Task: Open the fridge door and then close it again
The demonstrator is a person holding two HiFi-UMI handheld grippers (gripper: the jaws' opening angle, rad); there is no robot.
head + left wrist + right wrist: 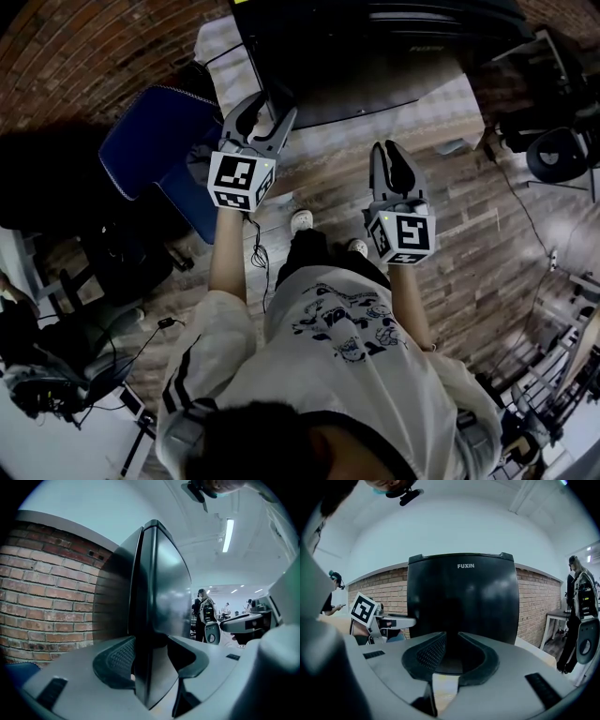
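Room: wood-plank floor (469, 244) is seen from above, with a brick wall (84, 56) at the far left.
Counter: a pale counter (441, 108) stands at the far side and carries the fridge.
Fridge: a black fridge (375, 47) is set on the counter, directly beyond both tongs. Its front is lettered FUXIN in the right gripper view. Whether the door is ajar cannot be told.
Left tongs: the left tongs (267, 111) are held at the fridge's left front corner. The jaws are spread, and the vertical front edge of the fridge is straddled between them in the left gripper view. Contact with the pads cannot be confirmed.
Right tongs: the right tongs (392, 150) are held just short of the fridge front, to the right of the left tongs. The jaws are pressed together at the tips, and nothing is held between them.
Marker cubes: one marker cube (241, 180) is carried on each gripper.
Chair: a blue chair (159, 131) is placed left of the left tongs, near the brick wall.
Background: a standing person (204, 613) is seen far off in the left gripper view.
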